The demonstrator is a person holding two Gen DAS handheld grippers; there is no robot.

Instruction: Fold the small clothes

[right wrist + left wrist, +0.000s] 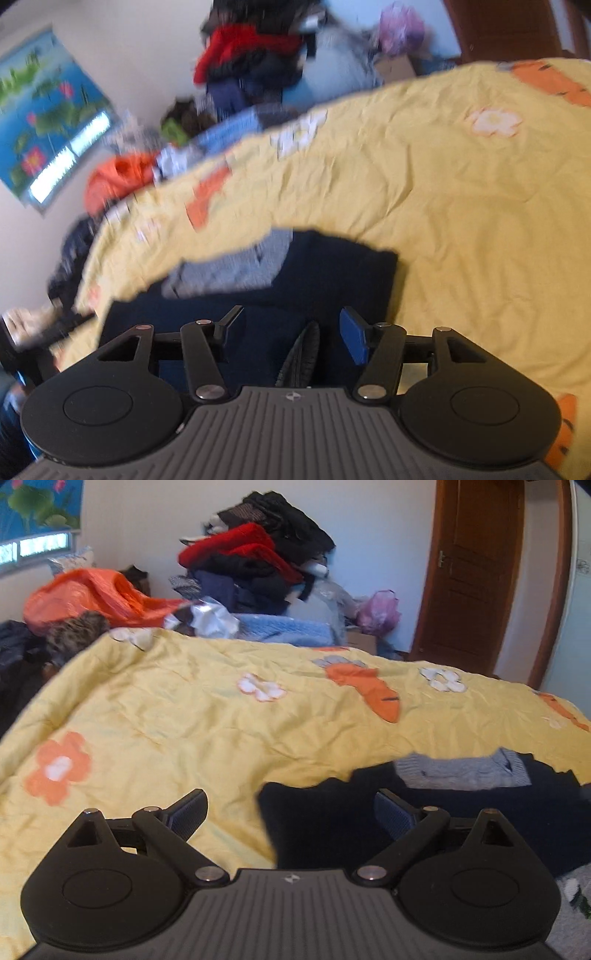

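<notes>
Left gripper [291, 812]: jaws spread wide, nothing between the pads, hovering over the garment's near edge.
Right gripper [291, 332]: jaws partly apart, a dark ribbed fold [301, 354] standing between them, unpinched.
Navy sweater [461, 827]: flat on yellow flowered quilt [184, 709], grey collar [461, 771] at the far side.
Background: clothes pile [258, 554] against the wall.

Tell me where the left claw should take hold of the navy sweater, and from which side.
Take the navy sweater at its near left corner, coming from the bare quilt side. That edge lies flat and exposed right ahead of the open left claw, probably easy to pinch.
</notes>
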